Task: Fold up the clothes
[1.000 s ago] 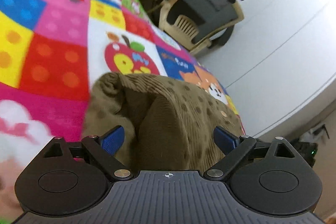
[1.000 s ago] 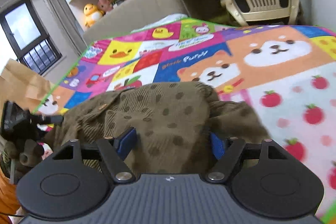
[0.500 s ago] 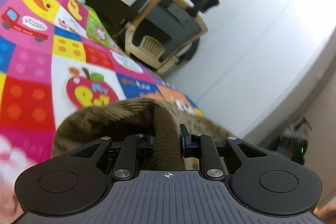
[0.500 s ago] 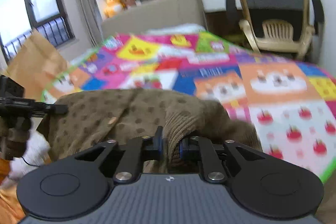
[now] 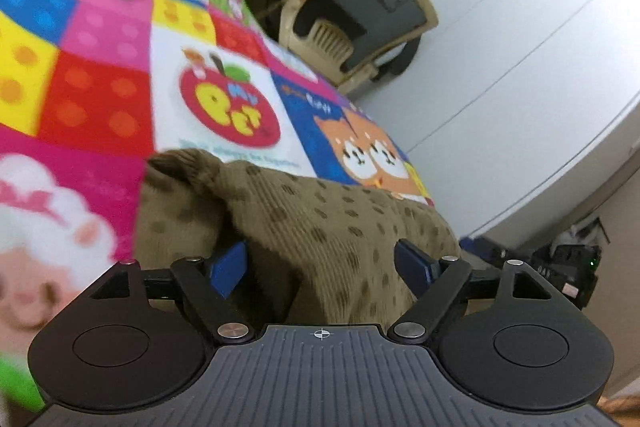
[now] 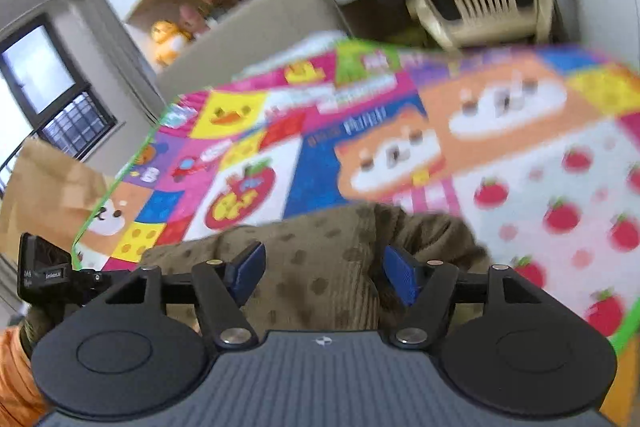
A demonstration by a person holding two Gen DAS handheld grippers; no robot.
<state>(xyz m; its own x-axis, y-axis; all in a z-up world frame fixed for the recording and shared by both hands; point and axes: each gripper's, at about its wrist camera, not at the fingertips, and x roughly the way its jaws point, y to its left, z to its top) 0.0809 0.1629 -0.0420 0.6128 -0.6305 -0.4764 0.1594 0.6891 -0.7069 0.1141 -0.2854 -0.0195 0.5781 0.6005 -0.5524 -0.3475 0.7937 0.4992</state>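
A brown ribbed garment with dark dots (image 5: 320,223) lies bunched on a bright patchwork play mat (image 5: 100,87). My left gripper (image 5: 320,267) is open, its blue pads on either side of a raised fold of the cloth. In the right wrist view the same garment (image 6: 316,267) lies under my right gripper (image 6: 322,273), which is also open with its blue pads spread over the cloth. Neither gripper holds the fabric.
The mat (image 6: 560,195) has a green border. A beige chair (image 5: 360,15) stands beyond the mat's far edge, by a white wall. A brown paper bag (image 6: 44,195) stands left of the mat. My left gripper's body (image 6: 44,273) shows at the left.
Half a second ago both grippers were shut on folds of the garment. Now both have opened and let the cloth go, and it has settled on the mat.
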